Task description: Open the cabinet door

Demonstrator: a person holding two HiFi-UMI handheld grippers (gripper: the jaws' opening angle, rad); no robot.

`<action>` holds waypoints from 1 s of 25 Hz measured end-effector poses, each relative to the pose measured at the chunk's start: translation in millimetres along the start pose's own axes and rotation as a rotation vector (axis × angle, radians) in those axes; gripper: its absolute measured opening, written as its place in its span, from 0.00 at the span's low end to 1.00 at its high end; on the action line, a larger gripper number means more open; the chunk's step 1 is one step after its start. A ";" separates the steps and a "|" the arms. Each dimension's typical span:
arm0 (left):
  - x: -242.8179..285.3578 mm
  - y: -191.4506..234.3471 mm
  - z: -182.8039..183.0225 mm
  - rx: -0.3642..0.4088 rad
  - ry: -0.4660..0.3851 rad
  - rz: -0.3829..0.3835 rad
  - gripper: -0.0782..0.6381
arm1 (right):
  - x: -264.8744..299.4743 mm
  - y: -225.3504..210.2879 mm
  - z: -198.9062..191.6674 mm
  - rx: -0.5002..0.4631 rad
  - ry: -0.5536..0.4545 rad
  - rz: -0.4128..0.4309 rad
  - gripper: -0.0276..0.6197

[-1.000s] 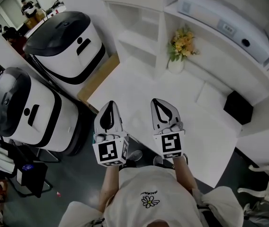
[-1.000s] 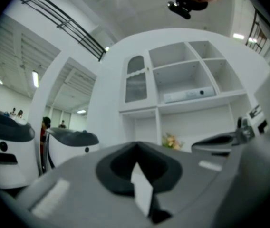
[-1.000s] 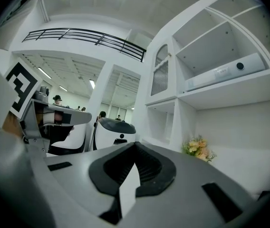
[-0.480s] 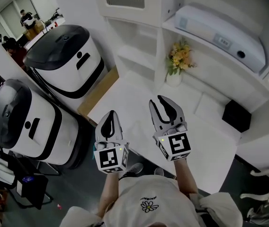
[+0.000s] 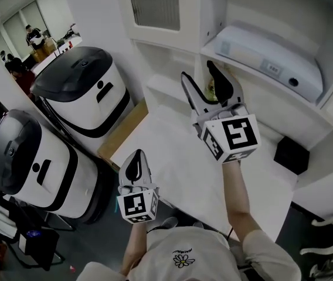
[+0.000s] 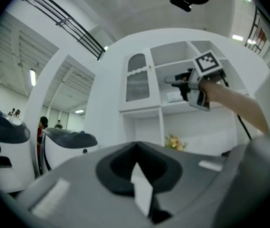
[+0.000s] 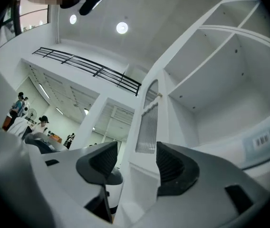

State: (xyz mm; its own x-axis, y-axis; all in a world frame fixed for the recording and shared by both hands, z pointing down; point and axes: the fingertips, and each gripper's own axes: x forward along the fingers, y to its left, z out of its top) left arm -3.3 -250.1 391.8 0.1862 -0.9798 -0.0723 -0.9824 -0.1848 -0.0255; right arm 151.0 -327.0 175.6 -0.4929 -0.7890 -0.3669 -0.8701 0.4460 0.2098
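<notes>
The white cabinet door [image 5: 155, 7] with a ribbed glass panel hangs shut at the upper left of the shelf unit; it also shows in the left gripper view [image 6: 138, 80] and the right gripper view [image 7: 149, 120]. My right gripper [image 5: 200, 70] is raised in front of the shelves, just right of and below the door, tilted upward. Its jaws are opening, with nothing gripped; in its own view [image 7: 136, 163] the door's edge shows in the gap, farther off. My left gripper [image 5: 135, 158] hangs low over the counter edge, shut and empty [image 6: 137, 170].
Two white machines with dark lids [image 5: 78, 69] [image 5: 26, 151] stand at the left. A white device [image 5: 272, 63] lies on the shelf right of the door. Yellow flowers [image 5: 212, 88] are mostly hidden behind the right gripper. A black box [image 5: 289, 155] sits on the white counter [image 5: 172, 157].
My right gripper has risen from beside the left one toward the shelves and door, and its jaws have gone from shut to open. The left gripper has stayed low.
</notes>
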 end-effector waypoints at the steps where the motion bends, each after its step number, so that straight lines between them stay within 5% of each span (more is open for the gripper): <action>1: 0.4 1.3 -0.6 -0.001 0.001 0.002 0.12 | 10.3 -8.2 9.1 -0.014 -0.011 -0.015 0.41; 9: 1.8 17.0 -4.1 -0.012 0.007 0.027 0.12 | 83.1 -62.5 55.2 -0.057 -0.029 -0.129 0.42; 25: -7.2 42.4 -15.4 -0.037 0.026 0.075 0.12 | 156.4 -103.7 27.1 0.009 0.195 -0.257 0.47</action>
State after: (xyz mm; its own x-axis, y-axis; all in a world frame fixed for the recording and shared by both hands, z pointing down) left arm -46.5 -252.1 406.6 0.1124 -0.9926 -0.0464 -0.9934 -0.1132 0.0154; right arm 164.1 -485.2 72.0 -0.2486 -0.9420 -0.2254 -0.9663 0.2252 0.1243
